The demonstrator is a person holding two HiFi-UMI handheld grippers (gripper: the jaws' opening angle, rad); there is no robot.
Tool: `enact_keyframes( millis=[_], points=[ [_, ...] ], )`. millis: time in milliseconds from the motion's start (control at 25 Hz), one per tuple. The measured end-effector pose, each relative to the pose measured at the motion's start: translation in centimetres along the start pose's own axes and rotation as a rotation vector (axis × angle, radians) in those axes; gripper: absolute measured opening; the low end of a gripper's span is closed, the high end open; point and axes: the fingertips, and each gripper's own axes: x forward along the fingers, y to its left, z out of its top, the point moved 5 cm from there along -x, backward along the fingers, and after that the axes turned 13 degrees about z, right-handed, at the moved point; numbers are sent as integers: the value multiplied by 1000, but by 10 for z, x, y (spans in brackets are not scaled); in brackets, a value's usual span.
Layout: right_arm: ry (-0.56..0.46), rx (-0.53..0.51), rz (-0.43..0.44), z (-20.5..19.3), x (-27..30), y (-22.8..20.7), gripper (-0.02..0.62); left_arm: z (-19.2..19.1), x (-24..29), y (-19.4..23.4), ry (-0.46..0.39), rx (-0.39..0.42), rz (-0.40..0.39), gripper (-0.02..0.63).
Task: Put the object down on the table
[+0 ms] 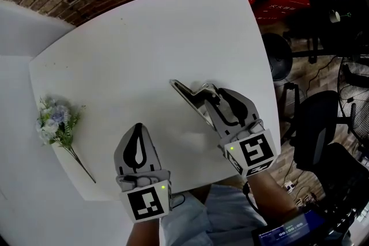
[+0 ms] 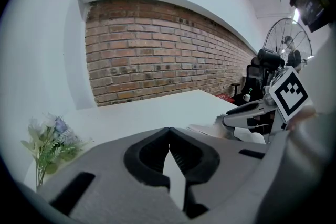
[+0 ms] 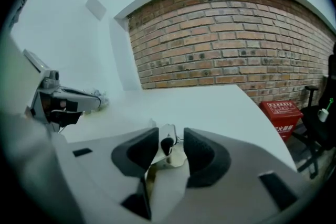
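Right gripper [image 3: 171,139]: 2 fingers spread wide, not clamping. The metal object [image 1: 189,99] sits between them, projecting past the fingertips and resting on the white table [image 1: 144,49]. Left gripper [image 2: 169,132]: fingers closed tip to tip, nothing between.

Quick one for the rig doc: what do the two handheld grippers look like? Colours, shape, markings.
They match. The left gripper and right gripper are matte grey plastic shells tapering to two jaws lined with black pads. Each has a white marker cube with black squares at the rear and a small green light beside it. No sleeves show on the forearms.
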Motion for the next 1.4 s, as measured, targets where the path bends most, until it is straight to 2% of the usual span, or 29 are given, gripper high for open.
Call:
enact_keyframes(
  millis=[320, 680, 1000, 1400],
  points=[
    [-78, -33, -22, 29, -34, 14, 127, 29, -28, -2, -66, -15, 10, 9],
    [-250, -147, -11, 89, -79, 48, 6, 94, -81, -7, -307, 5, 56, 9],
    [-352, -240, 1, 140, -126, 69, 6, 149, -123, -7, -467, 11, 114, 8],
    [-395, -287, 14, 160, -145, 88, 5, 160, -145, -12, -526, 5, 123, 8]
  ],
)
